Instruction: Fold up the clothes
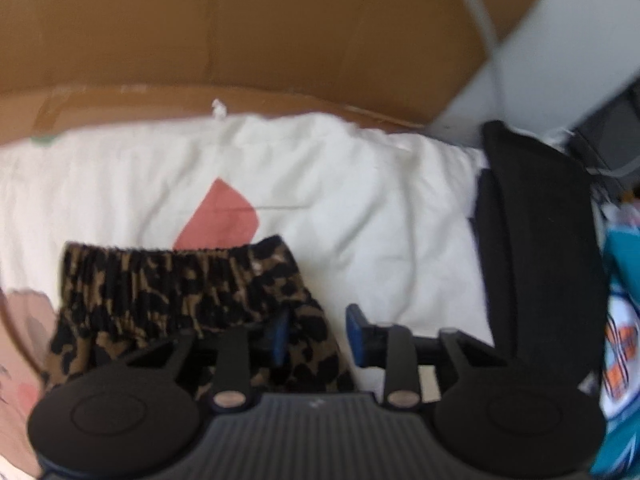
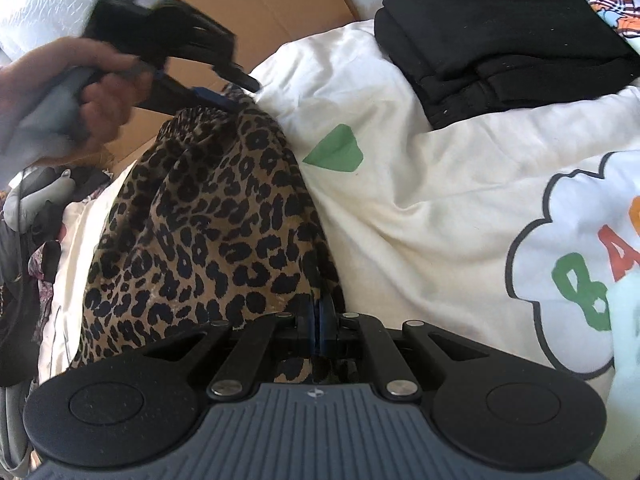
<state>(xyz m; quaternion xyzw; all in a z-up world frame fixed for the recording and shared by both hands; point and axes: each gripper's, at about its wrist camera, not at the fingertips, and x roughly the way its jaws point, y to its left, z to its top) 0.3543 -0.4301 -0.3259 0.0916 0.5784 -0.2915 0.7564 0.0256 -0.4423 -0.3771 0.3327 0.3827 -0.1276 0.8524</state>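
Observation:
A leopard-print garment (image 1: 168,292) with an elastic waistband lies on a white printed sheet (image 1: 360,208). My left gripper (image 1: 318,332) is open over the waistband's right end, its left finger above the cloth and its right finger over the sheet. In the right wrist view the same garment (image 2: 208,232) stretches away from my right gripper (image 2: 320,320), which is shut on its near edge. The left gripper (image 2: 224,92), held in a hand, shows at the garment's far end.
A folded black garment (image 1: 536,240) lies at the right, also in the right wrist view (image 2: 500,36). A teal and white printed cloth (image 1: 620,320) lies beyond it. A cardboard sheet (image 1: 240,40) stands behind the bed. A pile of clothes (image 2: 28,232) sits at the left.

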